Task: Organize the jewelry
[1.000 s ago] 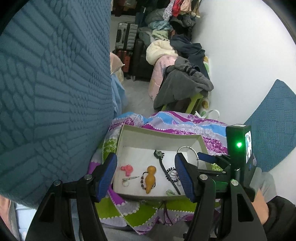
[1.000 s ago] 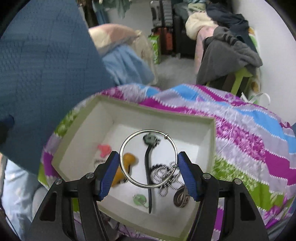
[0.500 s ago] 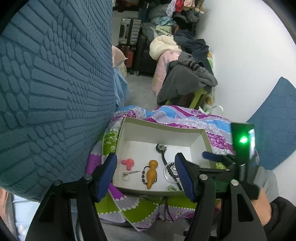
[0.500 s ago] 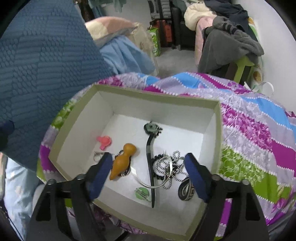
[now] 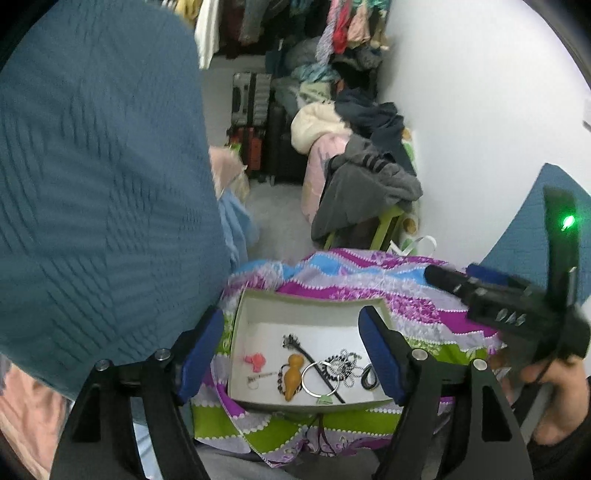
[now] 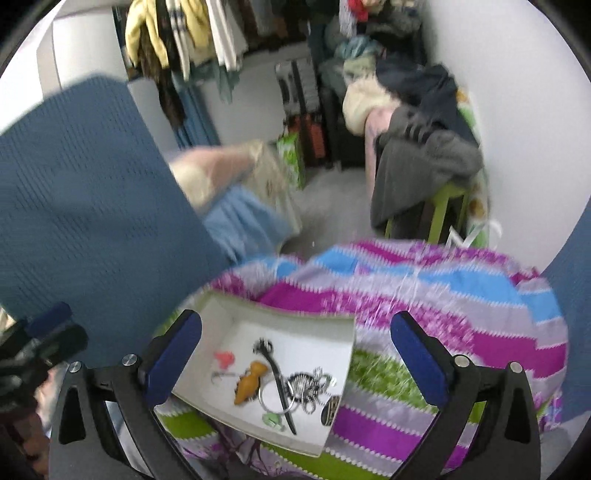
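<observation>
A shallow white box [image 5: 255,302] [image 6: 343,339] sits on a striped purple, blue and green cloth [image 5: 413,306] [image 6: 443,295]. In it lie a silver ring [image 5: 320,377] [image 6: 277,398], an orange pendant [image 5: 293,376] [image 6: 248,384], a pink piece [image 5: 255,361], a black hair stick [image 5: 314,363] [image 6: 279,384], bead chains [image 5: 345,367] and a small green piece [image 6: 272,419]. My left gripper [image 5: 293,354] is open and empty, above the box's near side. My right gripper [image 6: 295,354] is open and empty, raised above the box; it also shows in the left wrist view [image 5: 517,306].
A large teal textured cushion [image 5: 96,206] [image 6: 92,214] fills the left. Behind the cloth are a green stool with piled clothes [image 5: 365,192] [image 6: 424,162], suitcases [image 5: 255,125], hanging clothes [image 6: 192,33] and a white wall [image 5: 480,110].
The silver ring held in my right gripper a second ago now lies in the box. My right gripper has opened and pulled up and back. The left gripper has also risen.
</observation>
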Demonstrator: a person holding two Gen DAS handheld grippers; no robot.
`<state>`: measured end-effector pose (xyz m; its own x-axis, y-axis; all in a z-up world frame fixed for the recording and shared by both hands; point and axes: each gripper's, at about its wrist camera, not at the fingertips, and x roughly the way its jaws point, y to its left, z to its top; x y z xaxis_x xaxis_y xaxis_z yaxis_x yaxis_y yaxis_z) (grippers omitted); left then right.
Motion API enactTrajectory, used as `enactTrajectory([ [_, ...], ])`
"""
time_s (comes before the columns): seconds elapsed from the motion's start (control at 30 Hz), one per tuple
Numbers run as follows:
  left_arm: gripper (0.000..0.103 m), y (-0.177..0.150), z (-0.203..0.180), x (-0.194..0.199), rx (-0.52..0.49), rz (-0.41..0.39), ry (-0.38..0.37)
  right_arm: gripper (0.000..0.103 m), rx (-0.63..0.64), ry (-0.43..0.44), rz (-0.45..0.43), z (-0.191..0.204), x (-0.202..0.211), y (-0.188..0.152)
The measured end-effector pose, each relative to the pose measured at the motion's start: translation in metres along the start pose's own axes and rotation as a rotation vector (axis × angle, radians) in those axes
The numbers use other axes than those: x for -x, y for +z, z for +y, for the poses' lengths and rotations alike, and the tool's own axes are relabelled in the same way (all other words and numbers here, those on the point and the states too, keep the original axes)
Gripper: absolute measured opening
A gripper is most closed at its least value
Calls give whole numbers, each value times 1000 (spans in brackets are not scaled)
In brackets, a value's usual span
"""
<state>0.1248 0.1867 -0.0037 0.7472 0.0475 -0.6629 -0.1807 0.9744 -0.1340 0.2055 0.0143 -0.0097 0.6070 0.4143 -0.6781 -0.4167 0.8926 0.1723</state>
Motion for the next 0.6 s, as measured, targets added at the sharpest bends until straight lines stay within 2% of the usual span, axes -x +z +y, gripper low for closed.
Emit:
enactTrajectory([
  [0.1, 83, 11, -15, 20, -26, -43, 2, 103, 11, -1, -65, 4, 35, 13],
  [0.33, 84, 22, -38, 56, -69, -107, -2, 103, 38, -18, -211, 10, 105, 20],
  [0.47, 84, 21, -46, 75, -74, -144, -6, 103, 41, -57, -281, 13, 135, 8],
  [0.6, 84, 15, -50, 89, -71, -164, -19, 103, 24, -112, -312, 15, 146, -14],
])
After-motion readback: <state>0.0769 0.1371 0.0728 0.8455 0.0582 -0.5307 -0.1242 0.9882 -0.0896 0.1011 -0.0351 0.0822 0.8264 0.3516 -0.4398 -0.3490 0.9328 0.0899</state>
